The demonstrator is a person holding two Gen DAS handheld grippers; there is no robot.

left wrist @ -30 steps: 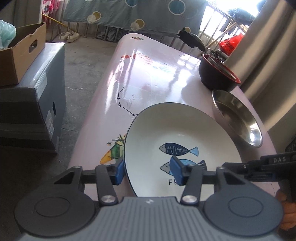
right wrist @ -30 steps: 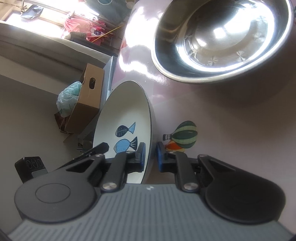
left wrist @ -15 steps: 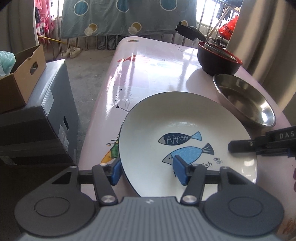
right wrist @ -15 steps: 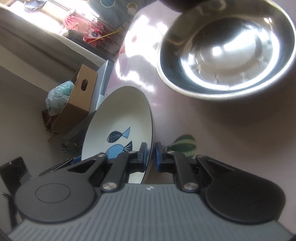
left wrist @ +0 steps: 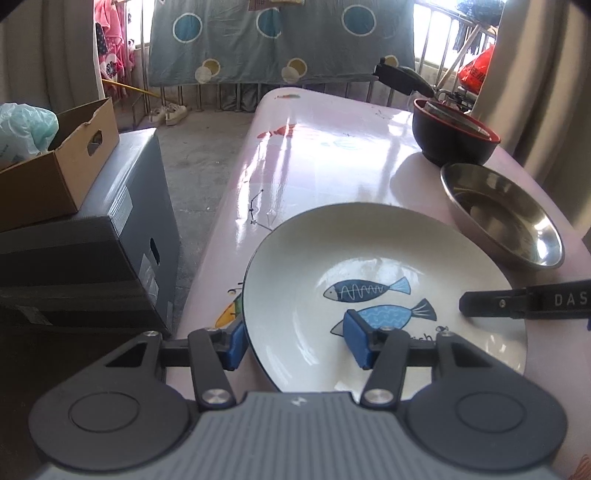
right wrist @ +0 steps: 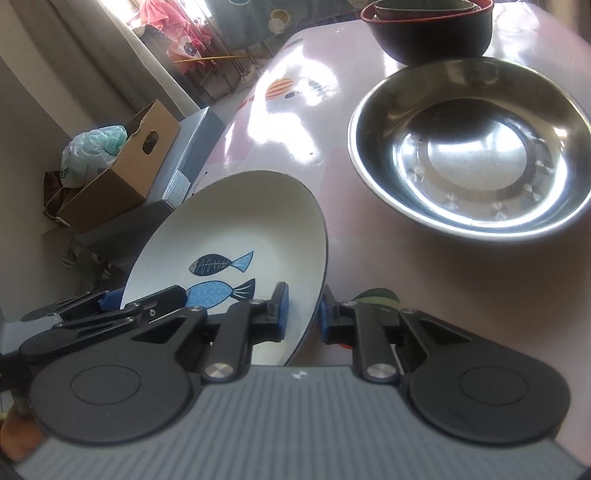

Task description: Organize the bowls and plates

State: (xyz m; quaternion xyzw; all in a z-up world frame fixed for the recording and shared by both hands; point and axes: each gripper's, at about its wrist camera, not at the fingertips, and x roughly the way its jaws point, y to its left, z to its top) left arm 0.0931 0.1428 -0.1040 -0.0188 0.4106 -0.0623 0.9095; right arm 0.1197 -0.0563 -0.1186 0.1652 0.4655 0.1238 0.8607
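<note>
A white plate (left wrist: 369,251) with two blue fish sits low over the near end of the pink table (left wrist: 314,155). My left gripper (left wrist: 295,345) is open and straddles the plate's left rim, one pad outside it and one over the fish, neither pressing. In the right wrist view, the plate (right wrist: 236,221) has its right rim between the pads of my right gripper (right wrist: 303,314). Its jaws are opening, and white shows between the inner pad and the rim. One finger (left wrist: 517,299) of the right gripper reaches over the plate in the left wrist view.
A steel bowl (right wrist: 469,147) stands just beyond the plate on the right. Behind it, a dark red-rimmed bowl (right wrist: 432,33) holds smaller bowls. Off the table's left edge are a grey box (left wrist: 92,240) and an open cardboard box (left wrist: 55,166).
In the right wrist view the plate has gone from steeply on edge to flatter. The right jaws, tight on the rim half a second ago, have widened. The left gripper stays astride the rim.
</note>
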